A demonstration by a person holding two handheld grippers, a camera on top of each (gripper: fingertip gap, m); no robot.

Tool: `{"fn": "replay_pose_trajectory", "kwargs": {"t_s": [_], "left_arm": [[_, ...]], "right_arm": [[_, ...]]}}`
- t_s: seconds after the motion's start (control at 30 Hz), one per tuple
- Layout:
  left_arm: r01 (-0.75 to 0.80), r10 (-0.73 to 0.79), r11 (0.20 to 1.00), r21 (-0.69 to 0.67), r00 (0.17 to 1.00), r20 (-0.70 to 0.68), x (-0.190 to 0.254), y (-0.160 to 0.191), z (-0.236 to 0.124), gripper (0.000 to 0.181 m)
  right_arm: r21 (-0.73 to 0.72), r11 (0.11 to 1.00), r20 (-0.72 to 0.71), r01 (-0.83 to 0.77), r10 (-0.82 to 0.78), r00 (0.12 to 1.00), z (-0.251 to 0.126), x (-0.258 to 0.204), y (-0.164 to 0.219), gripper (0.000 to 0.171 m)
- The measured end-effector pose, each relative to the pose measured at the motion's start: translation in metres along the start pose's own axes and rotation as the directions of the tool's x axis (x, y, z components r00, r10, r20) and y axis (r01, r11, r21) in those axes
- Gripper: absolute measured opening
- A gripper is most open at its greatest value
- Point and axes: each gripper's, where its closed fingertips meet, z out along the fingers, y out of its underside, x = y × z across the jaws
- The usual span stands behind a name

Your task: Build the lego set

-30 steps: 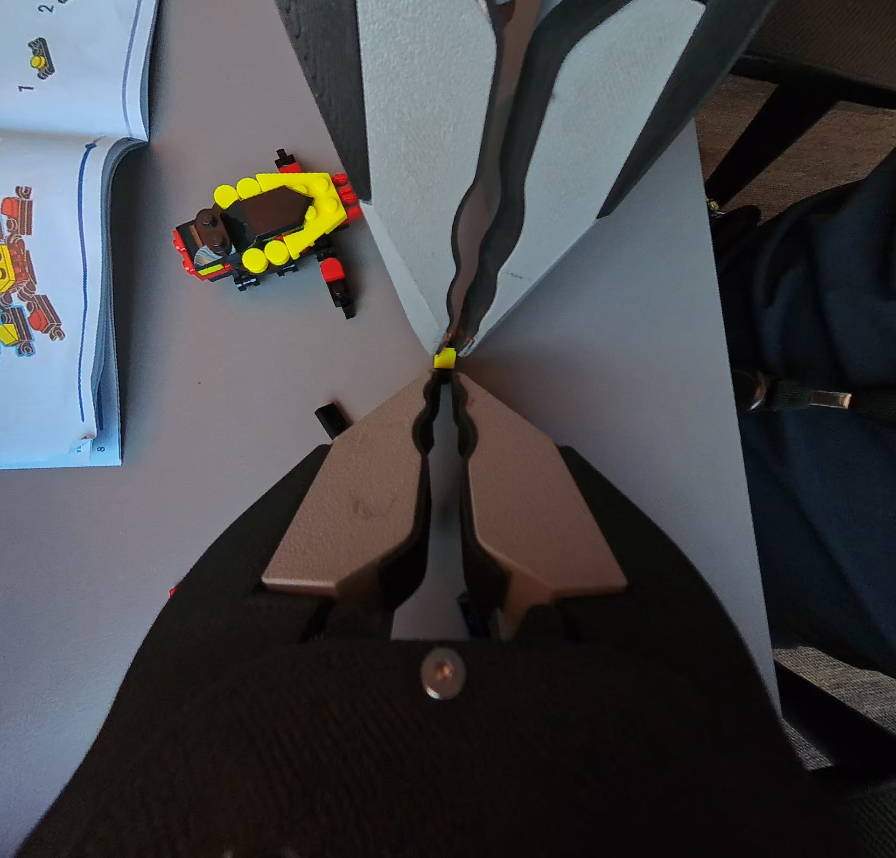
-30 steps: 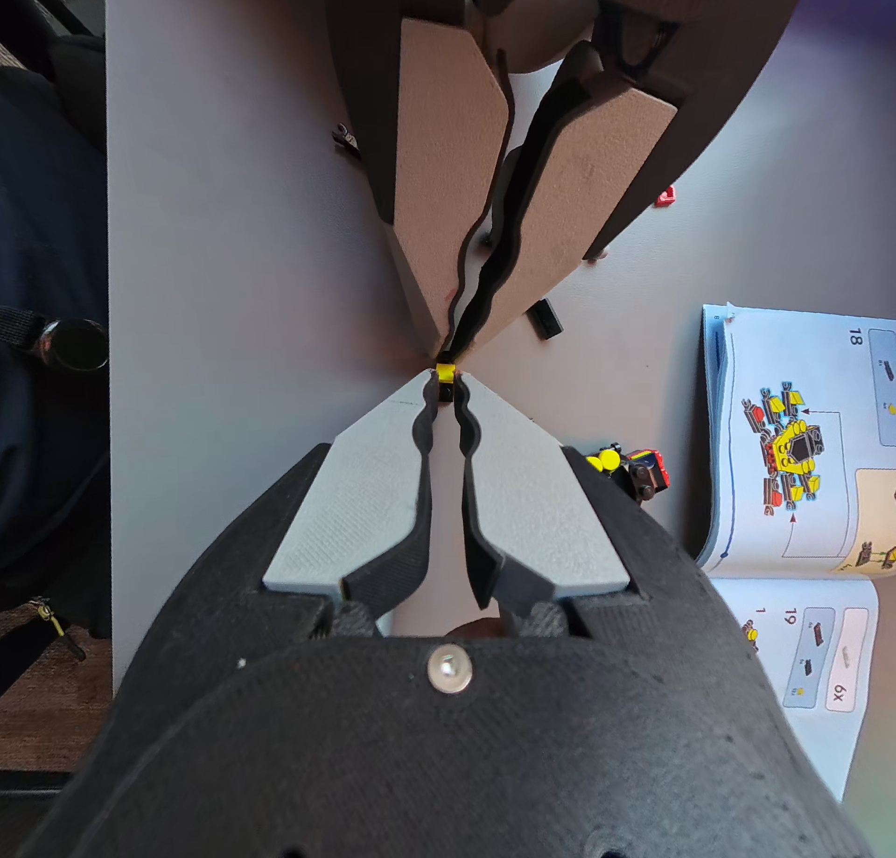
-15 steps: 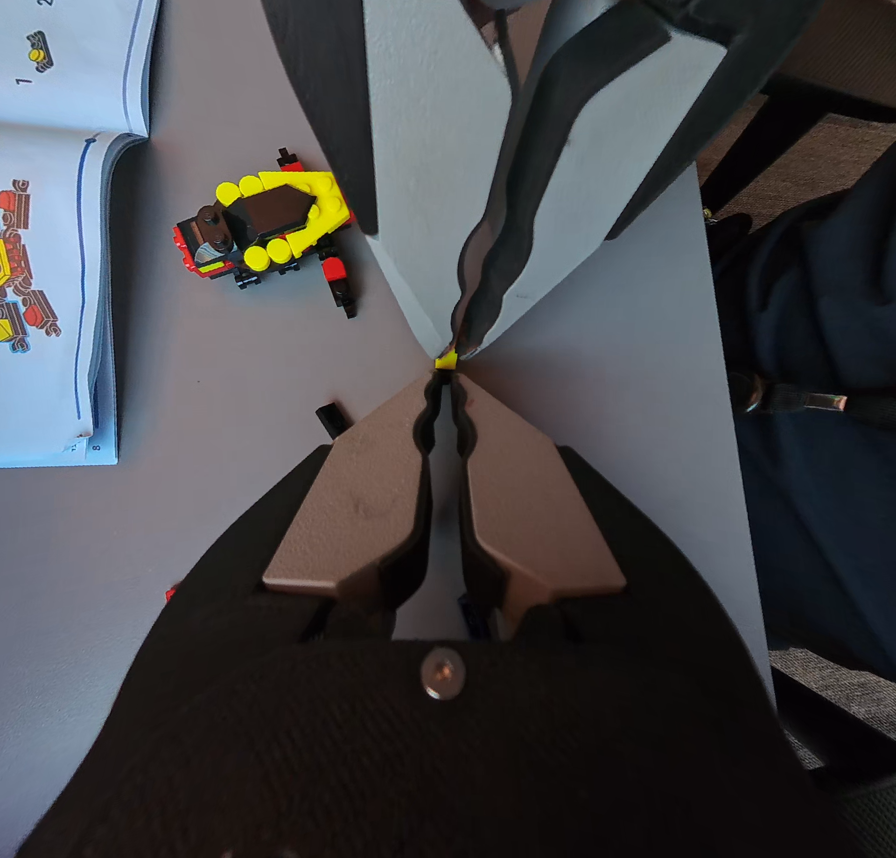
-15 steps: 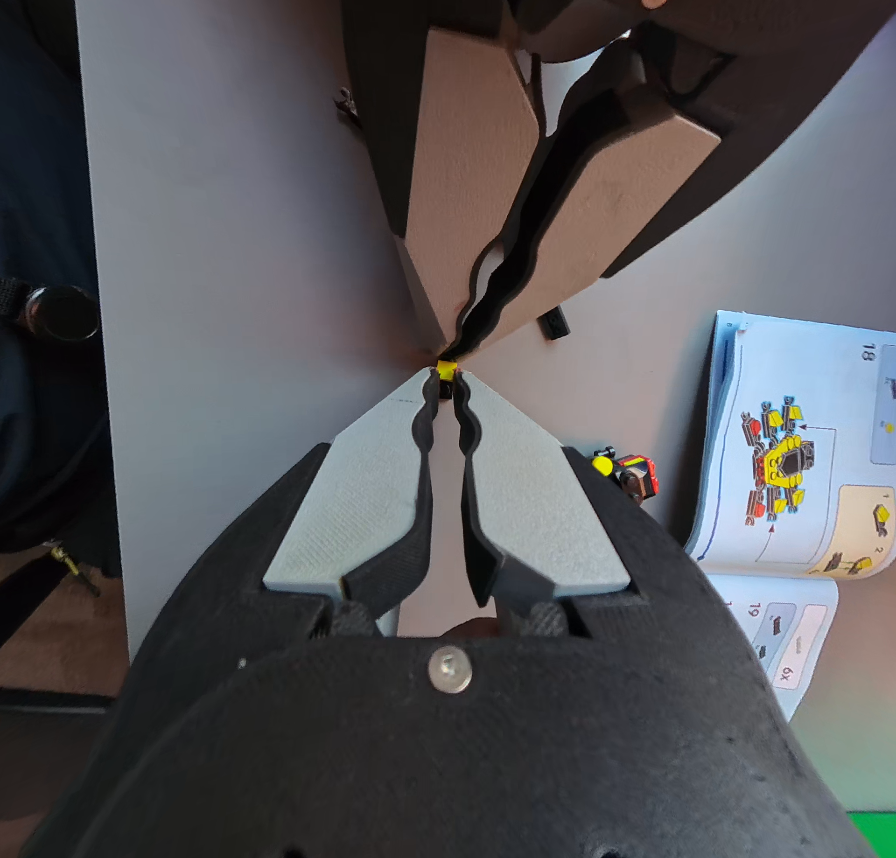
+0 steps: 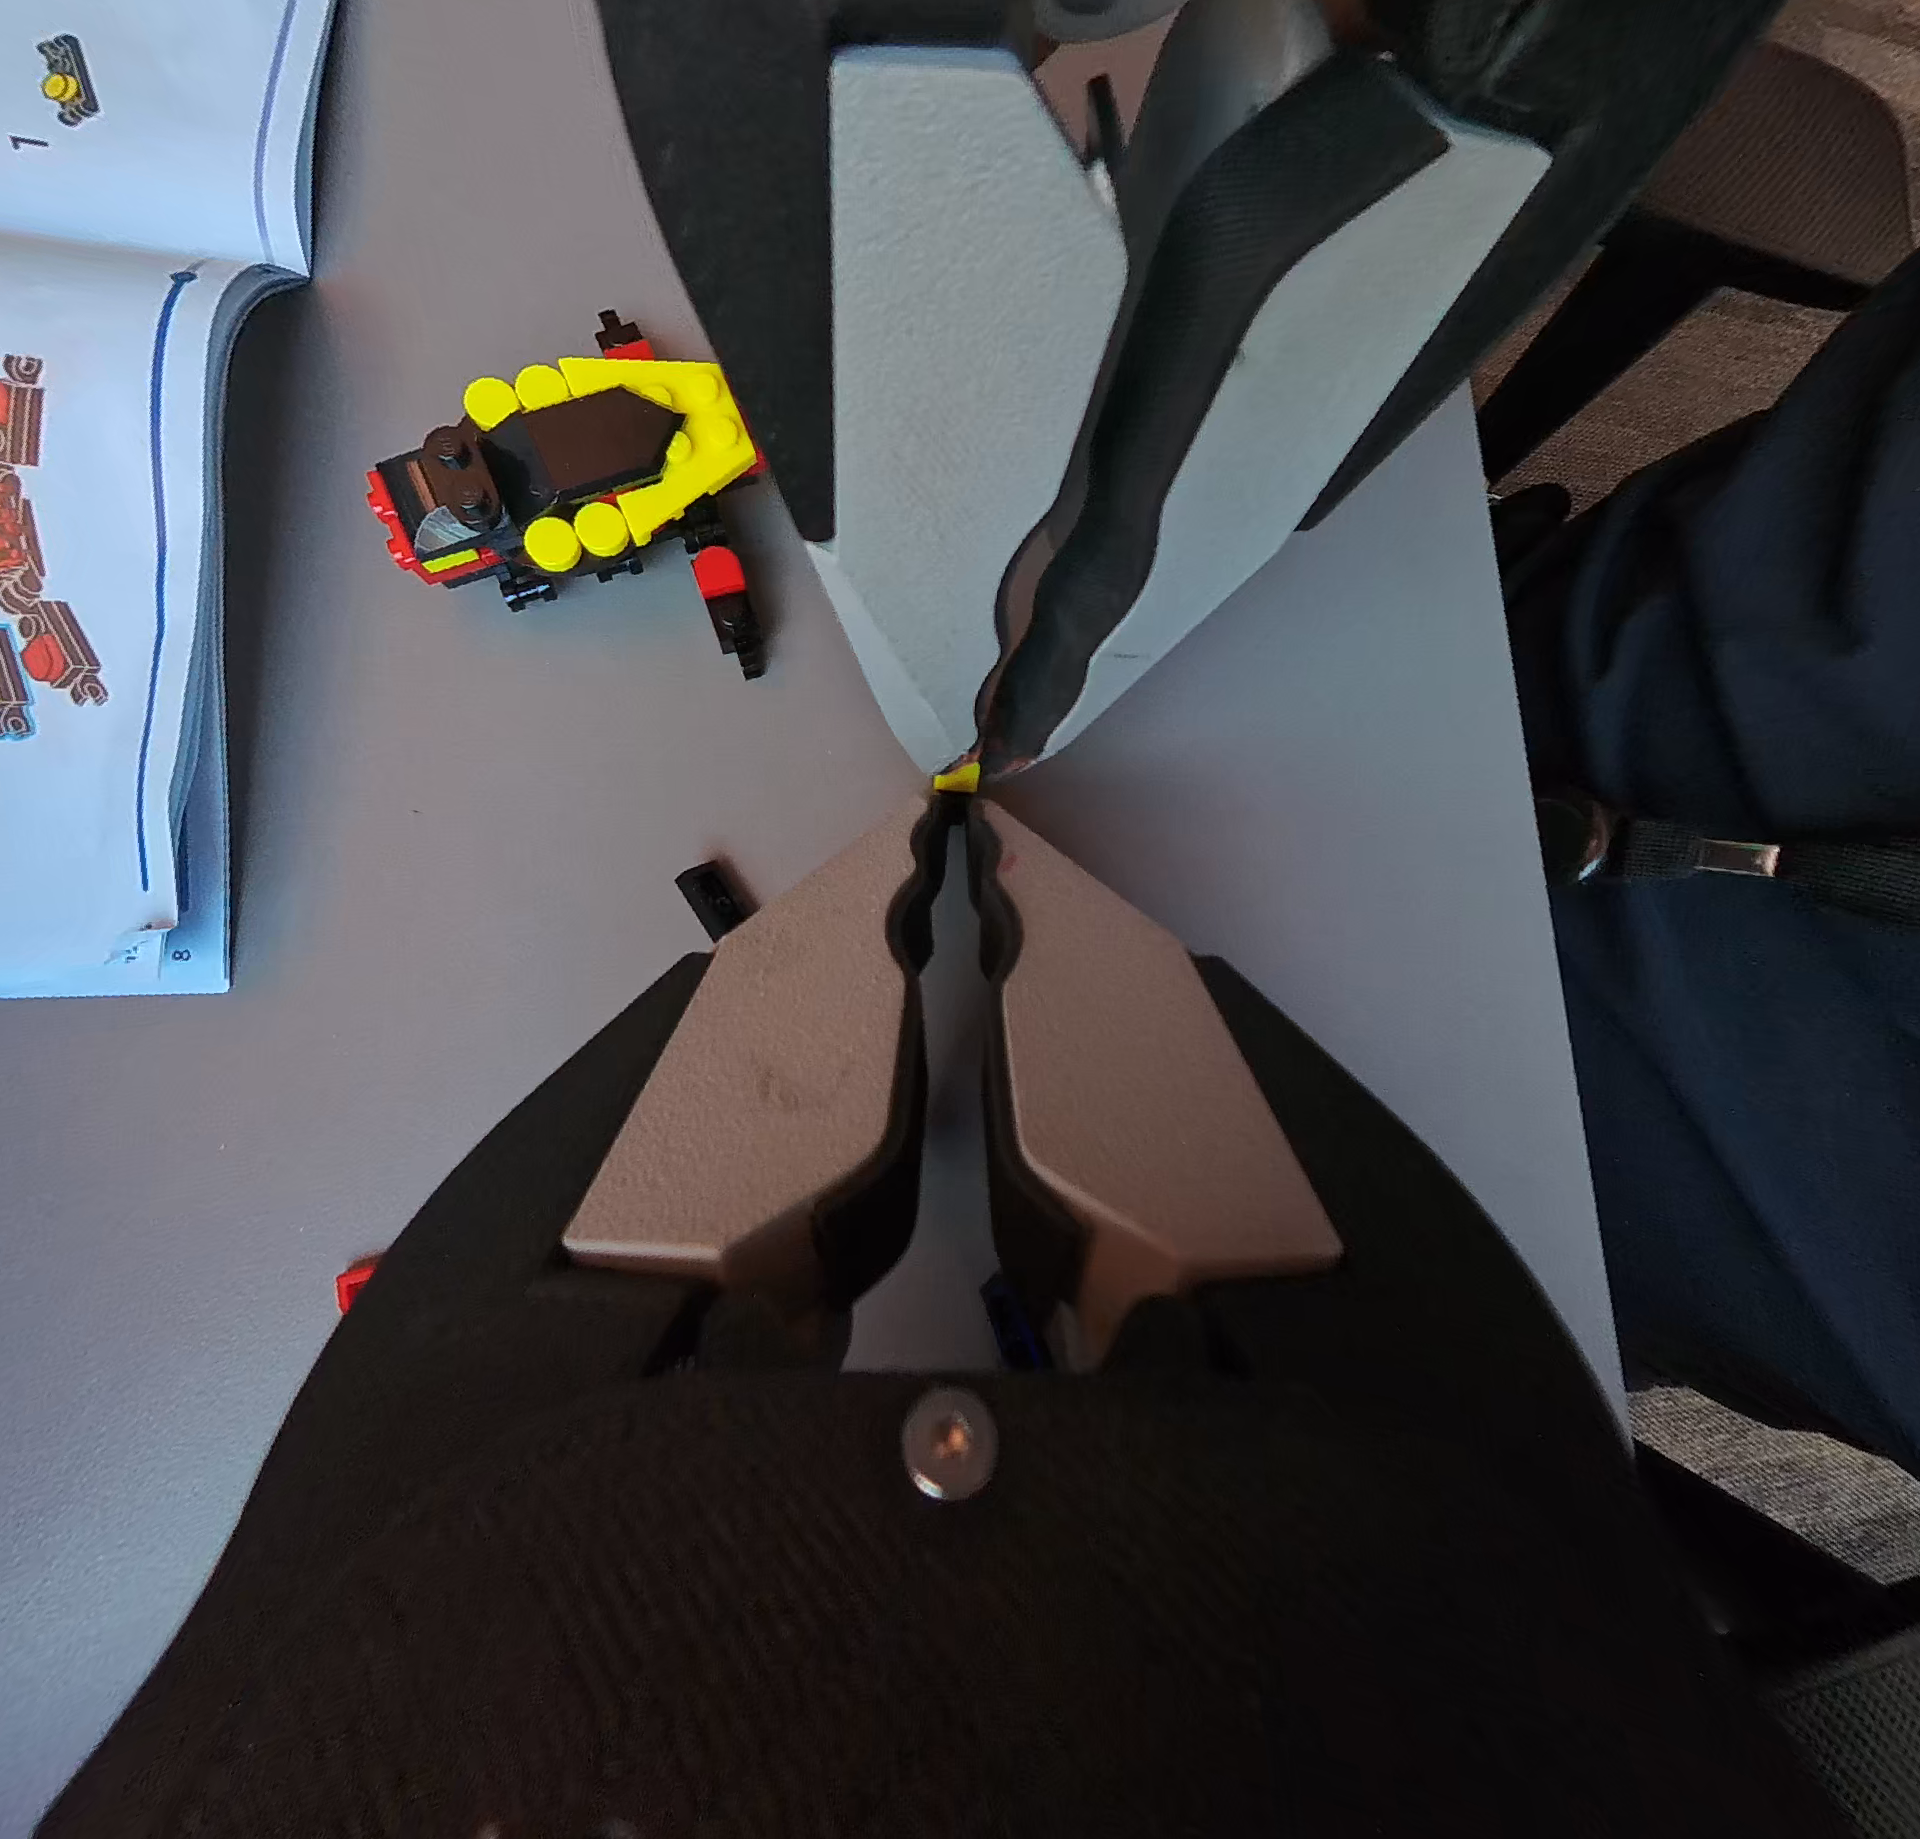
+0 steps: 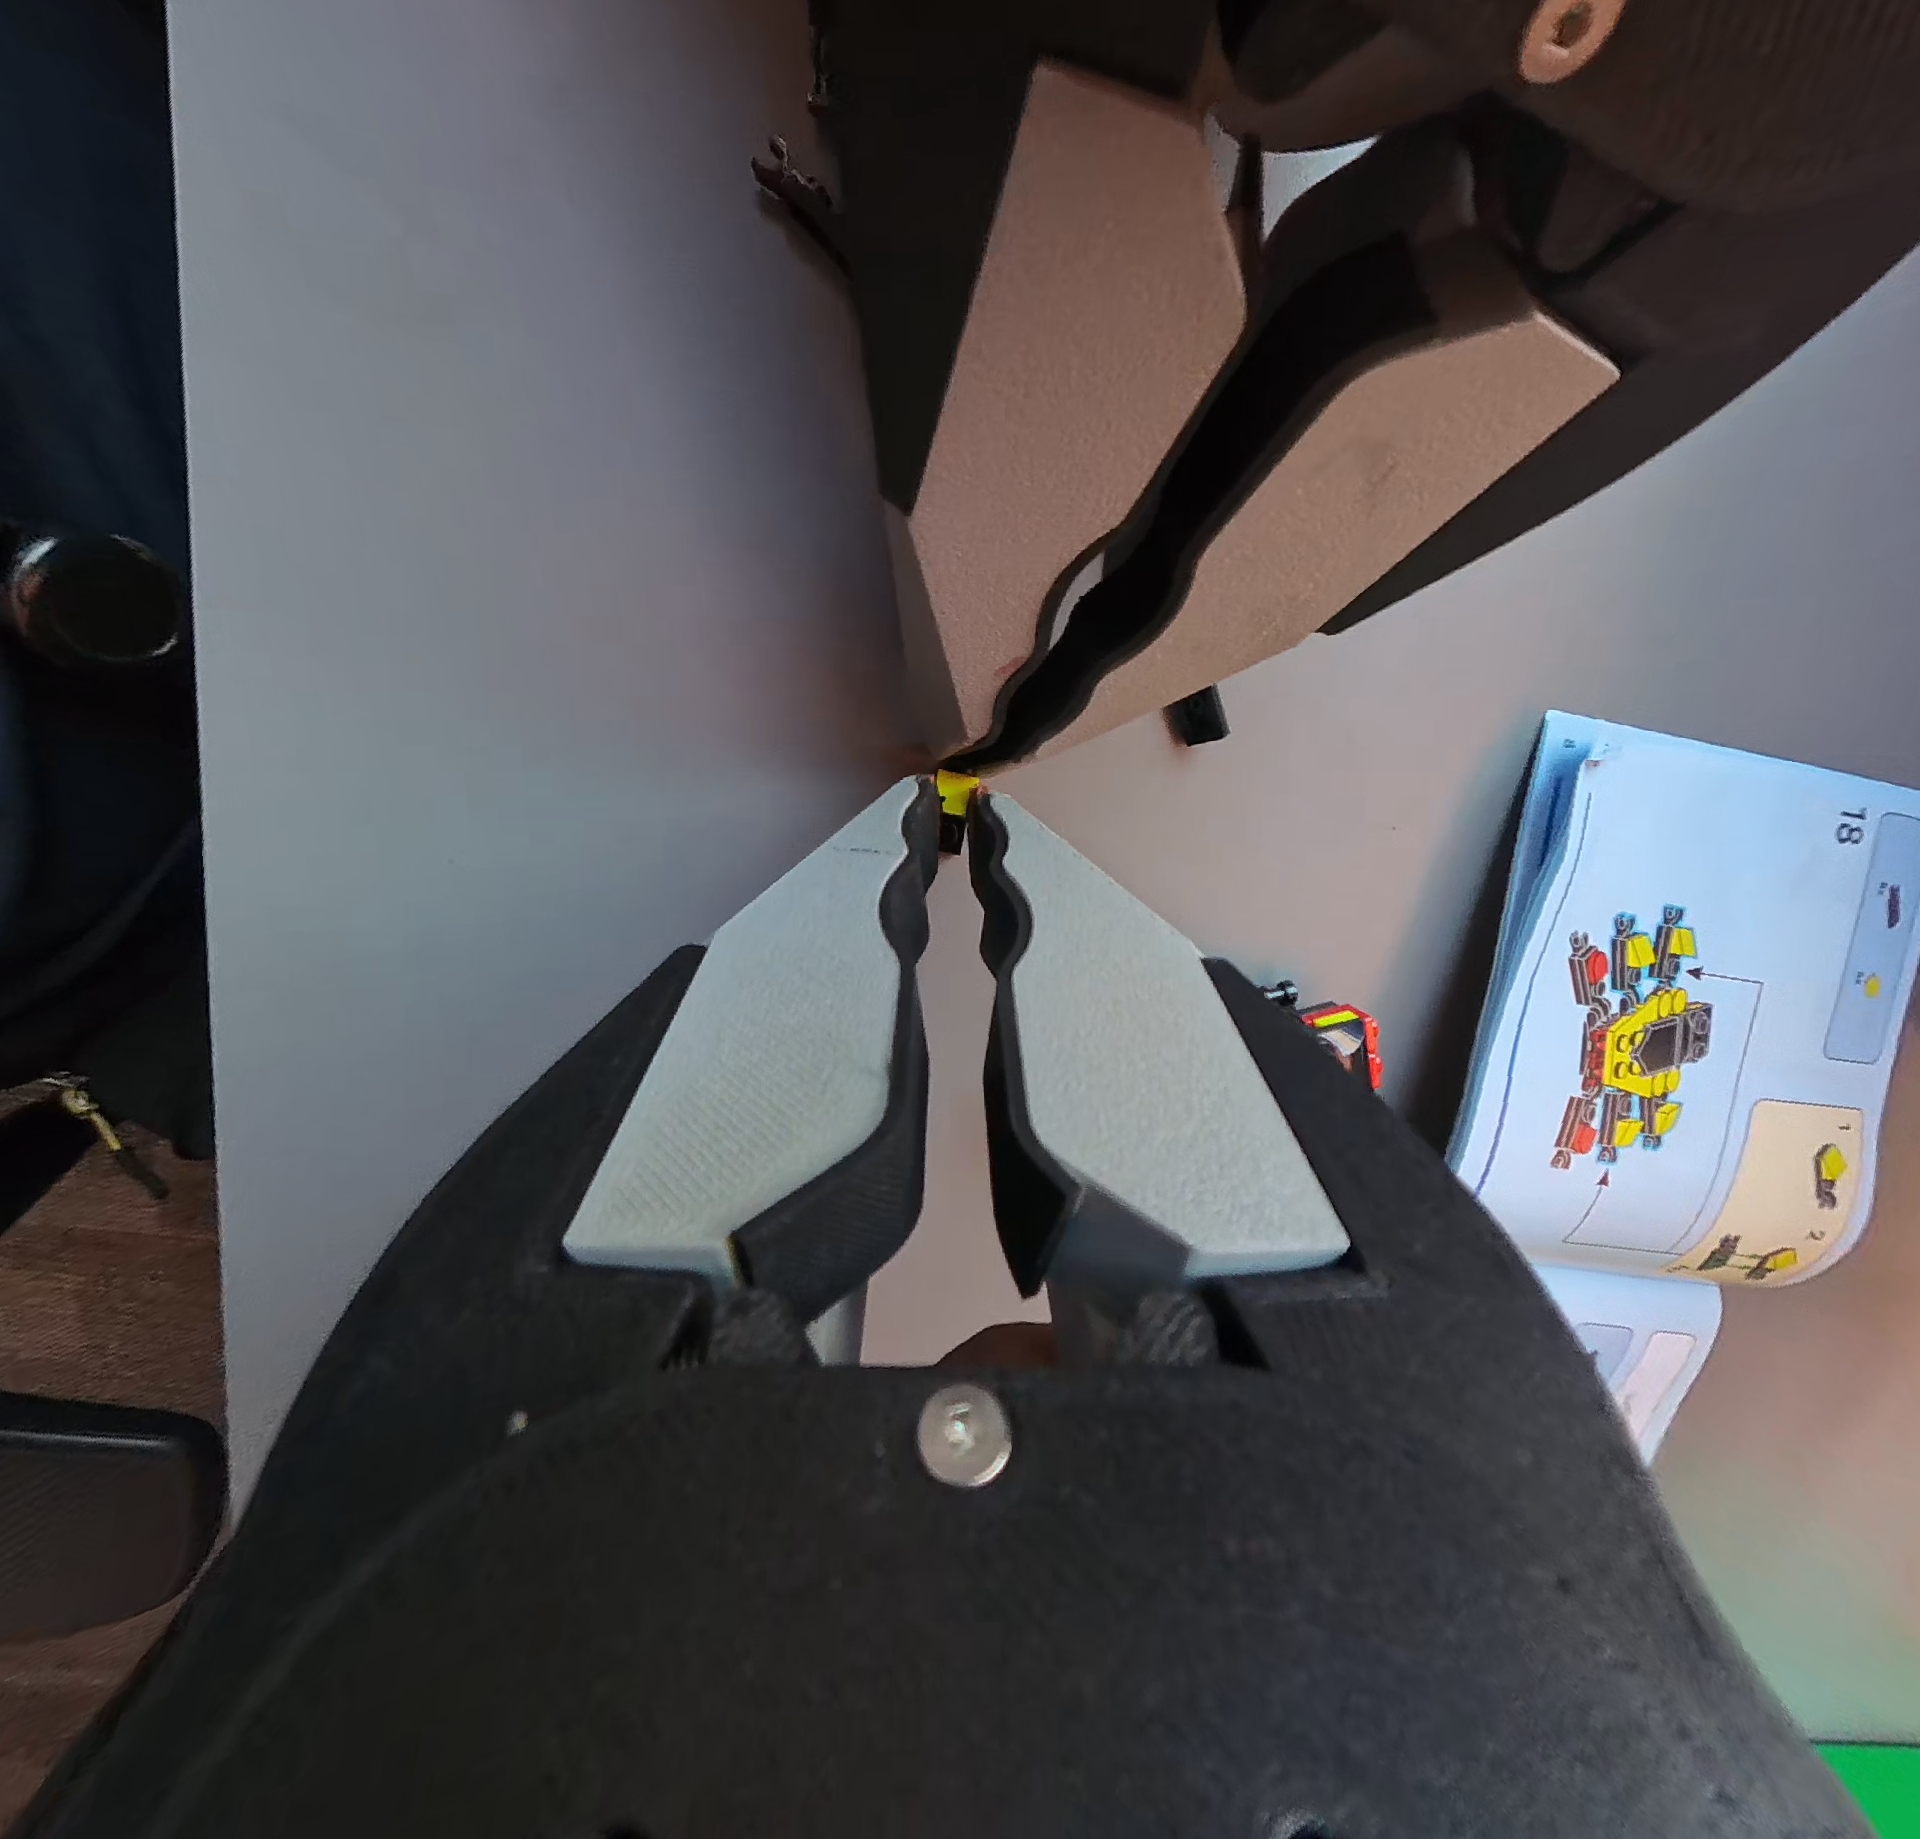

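My two grippers meet tip to tip above the grey table. My right gripper, with grey fingers, is shut on a tiny black piece with a small yellow piece at its outer end. My left gripper, with brown fingers, is shut and its tips pinch that yellow piece from the other side. The right gripper comes in from the top of the left wrist view, and the left gripper from the top of the right wrist view. The partly built yellow, black and red model lies to the left.
An open instruction booklet lies at the left, and in the right wrist view at the right. A loose black piece and a red piece lie near my left gripper. A person in dark clothing is beyond the table edge. Both grippers' tips are close together, under 4 cm apart.
Both grippers stay shut and tip to tip on the small piece. The right gripper has tilted and come closer to the left wrist camera; the booklet has shifted in the right wrist view.
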Motion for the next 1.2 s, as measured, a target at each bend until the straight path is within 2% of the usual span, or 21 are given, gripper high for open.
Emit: {"fn": "replay_pose_trajectory", "kwargs": {"t_s": [0.03, 0.2, 0.43, 0.5, 0.6, 0.8, 0.87, 1.0, 1.2], "left_arm": [[-0.001, 0.001, 1.000, 0.000, 1.000, 0.000, 0.000, 0.000, 0.000, 0.000], [-0.004, 0.004, 1.000, -0.001, 1.000, 0.001, 0.000, 0.000, 0.000, 0.000], [-0.009, 0.009, 1.000, 0.003, 1.000, 0.001, 0.000, -0.001, 0.001, 0.000], [-0.016, 0.016, 1.000, 0.005, 1.000, 0.004, 0.001, -0.001, 0.001, 0.001], [-0.007, 0.007, 1.000, 0.010, 1.000, -0.006, 0.000, -0.001, 0.001, 0.000], [0.001, -0.001, 1.000, 0.015, 1.000, -0.008, -0.001, -0.001, 0.001, 0.000], [0.012, -0.012, 1.000, 0.018, 1.000, -0.008, -0.002, -0.001, 0.000, 0.000], [0.020, -0.020, 1.000, 0.023, 1.000, -0.009, -0.004, -0.001, -0.001, 0.000], [0.009, -0.009, 0.999, 0.038, 1.000, 0.002, -0.005, -0.004, -0.005, 0.001]], "right_arm": [[0.005, 1.000, 0.000, -0.003, 0.003, 1.000, 0.000, 0.000, 0.000, 0.004], [0.029, 1.000, -0.020, 0.007, -0.006, 1.000, 0.002, 0.000, -0.001, 0.003], [0.153, 0.987, -0.064, -0.050, 0.061, 0.996, -0.003, 0.000, -0.002, 0.003], [0.243, 0.964, -0.036, -0.107, 0.119, 0.992, -0.013, -0.002, -0.008, 0.016], [0.343, 0.923, -0.004, -0.173, 0.186, 0.983, -0.028, -0.003, -0.013, 0.020], [0.310, 0.910, -0.021, -0.274, 0.295, 0.955, -0.013, -0.002, 0.008, 0.026], [0.289, 0.913, -0.043, -0.287, 0.312, 0.949, -0.004, -0.001, 0.012, 0.024], [0.322, 0.894, -0.049, -0.311, 0.344, 0.938, 0.000, 0.004, 0.008, 0.005], [0.388, 0.852, -0.002, -0.352, 0.383, 0.924, -0.005, 0.006, 0.006, 0.005]]}}
